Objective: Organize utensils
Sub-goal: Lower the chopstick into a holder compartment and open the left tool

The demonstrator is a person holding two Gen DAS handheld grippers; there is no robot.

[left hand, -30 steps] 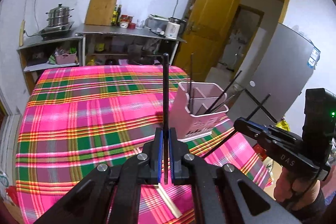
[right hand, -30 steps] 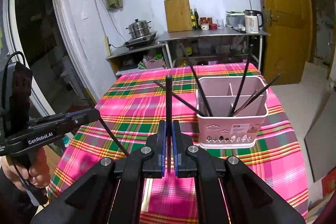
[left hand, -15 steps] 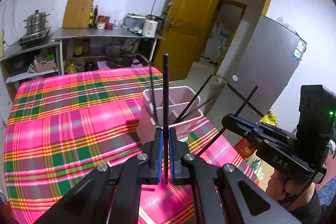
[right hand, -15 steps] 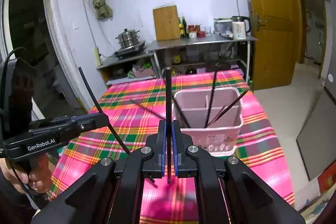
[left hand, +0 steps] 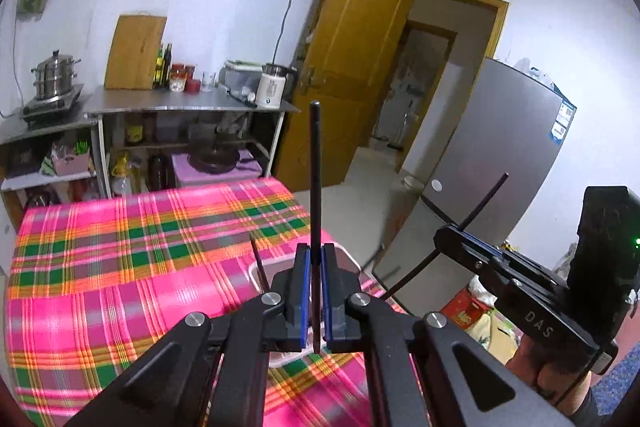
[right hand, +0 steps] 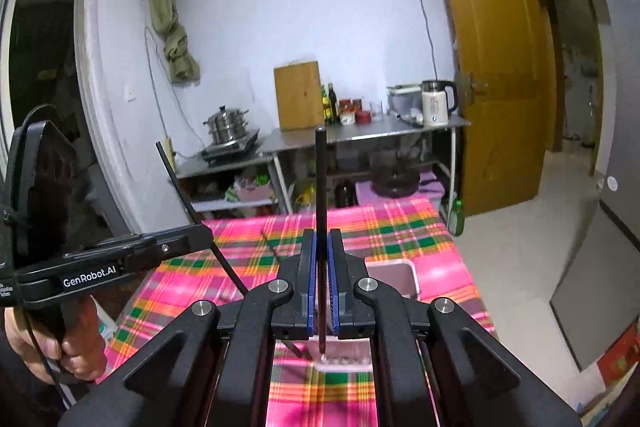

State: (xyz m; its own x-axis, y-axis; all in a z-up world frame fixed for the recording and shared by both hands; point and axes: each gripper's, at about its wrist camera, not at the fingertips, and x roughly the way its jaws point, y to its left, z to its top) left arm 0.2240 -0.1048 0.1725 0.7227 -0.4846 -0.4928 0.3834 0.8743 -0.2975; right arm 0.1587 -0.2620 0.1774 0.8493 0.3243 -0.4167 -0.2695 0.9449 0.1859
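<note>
My left gripper (left hand: 315,254) is shut on a black chopstick (left hand: 315,167) that stands upright between its blue pads. My right gripper (right hand: 321,238) is likewise shut on another black chopstick (right hand: 320,179). The pink utensil holder (right hand: 396,275) sits on the plaid table just beyond and below both grippers, mostly hidden by the jaws; its rim (left hand: 258,273) shows with one chopstick (left hand: 260,263) leaning out. In the left wrist view the right gripper (left hand: 440,235) shows at the right, with its chopstick (left hand: 484,199). The right wrist view has the left gripper (right hand: 206,237) at its left.
A pink, green and orange plaid cloth (left hand: 120,247) covers the table. Behind it stands a steel shelf unit (right hand: 360,135) with a kettle (right hand: 436,103), bottles, a cutting board and a steamer pot (right hand: 228,123). A yellow door (left hand: 352,75) and a grey fridge (left hand: 500,167) are at the right.
Both grippers have risen with their chopsticks and drawn closer over the holder. The holder has slid down in both views and is now mostly behind the jaws.
</note>
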